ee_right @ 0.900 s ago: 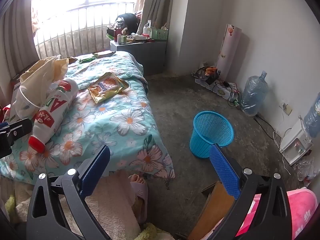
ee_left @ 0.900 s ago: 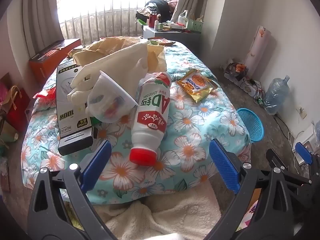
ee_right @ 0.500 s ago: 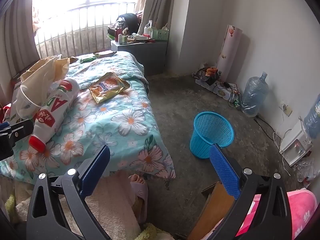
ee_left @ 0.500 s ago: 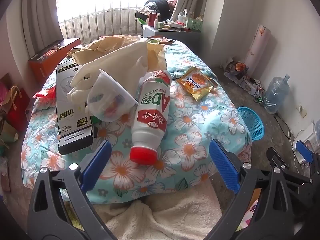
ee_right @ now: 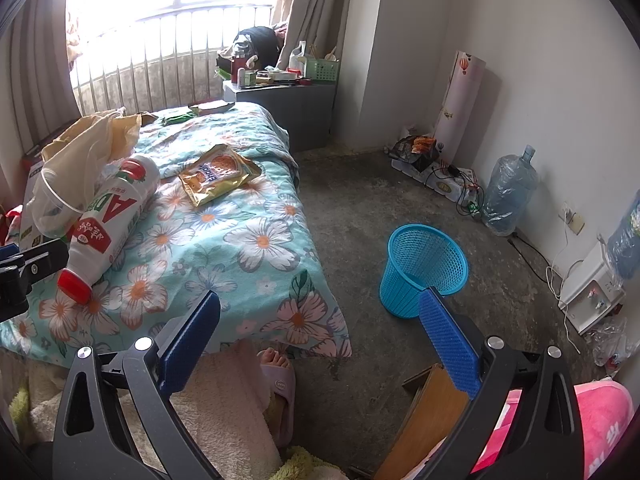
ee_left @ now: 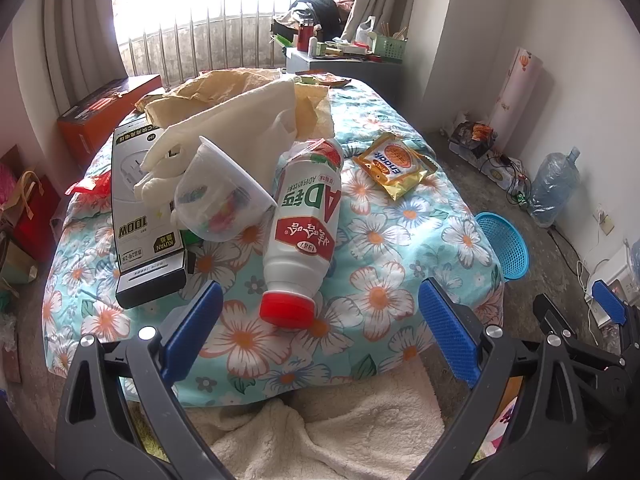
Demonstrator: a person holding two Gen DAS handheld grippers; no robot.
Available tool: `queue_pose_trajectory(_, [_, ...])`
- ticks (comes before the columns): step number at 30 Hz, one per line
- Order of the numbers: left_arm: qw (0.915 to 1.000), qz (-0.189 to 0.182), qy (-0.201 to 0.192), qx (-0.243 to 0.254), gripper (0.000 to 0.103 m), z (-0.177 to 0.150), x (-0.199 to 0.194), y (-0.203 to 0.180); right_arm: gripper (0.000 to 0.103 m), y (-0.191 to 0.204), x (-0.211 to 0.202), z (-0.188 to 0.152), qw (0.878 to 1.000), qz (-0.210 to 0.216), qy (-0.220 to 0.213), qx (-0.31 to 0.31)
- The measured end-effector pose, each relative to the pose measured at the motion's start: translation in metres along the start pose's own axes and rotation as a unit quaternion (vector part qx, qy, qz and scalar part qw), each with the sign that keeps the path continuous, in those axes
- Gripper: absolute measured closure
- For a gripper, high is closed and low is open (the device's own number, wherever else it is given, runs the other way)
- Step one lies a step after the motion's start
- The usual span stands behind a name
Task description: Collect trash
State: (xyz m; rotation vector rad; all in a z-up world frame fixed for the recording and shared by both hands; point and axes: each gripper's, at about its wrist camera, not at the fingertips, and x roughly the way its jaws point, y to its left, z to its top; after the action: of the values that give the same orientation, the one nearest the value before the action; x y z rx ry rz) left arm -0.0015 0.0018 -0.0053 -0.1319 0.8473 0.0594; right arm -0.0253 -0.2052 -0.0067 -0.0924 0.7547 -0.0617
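Fingers wide on both grippers, left and right, nothing held. Bottle lay on bed, leaning on cup; grabbing could tip cup.

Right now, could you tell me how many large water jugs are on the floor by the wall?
2: one water jug beside the cables, another jug partly cut off at the frame's right edge. Others may be hidden.

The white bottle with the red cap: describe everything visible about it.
The white bottle looks like plastic, with a red screw cap on and a red-and-white label with large letters. It lies on its side on the floral bedspread, cap toward the camera. A clear plastic cup leans against it; neither gripper touches it.
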Motion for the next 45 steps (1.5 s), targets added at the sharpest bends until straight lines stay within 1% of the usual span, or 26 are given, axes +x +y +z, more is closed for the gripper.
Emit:
queue_pose_trajectory(37, [1.0, 0.002, 0.002, 0.001, 0.009, 0.0002, 0.001, 0.0, 0.006, 0.0006, -0.0023, -0.0006, 1.0, 0.0, -0.001, -0.002])
queue_pose_trajectory(45, [1.0, 0.001, 0.003, 0.001, 0.009, -0.0003, 0.0011, 0.0001, 0.006, 0.0061, -0.002, -0.0002, 1.0, -0.002, 0.001, -0.005])
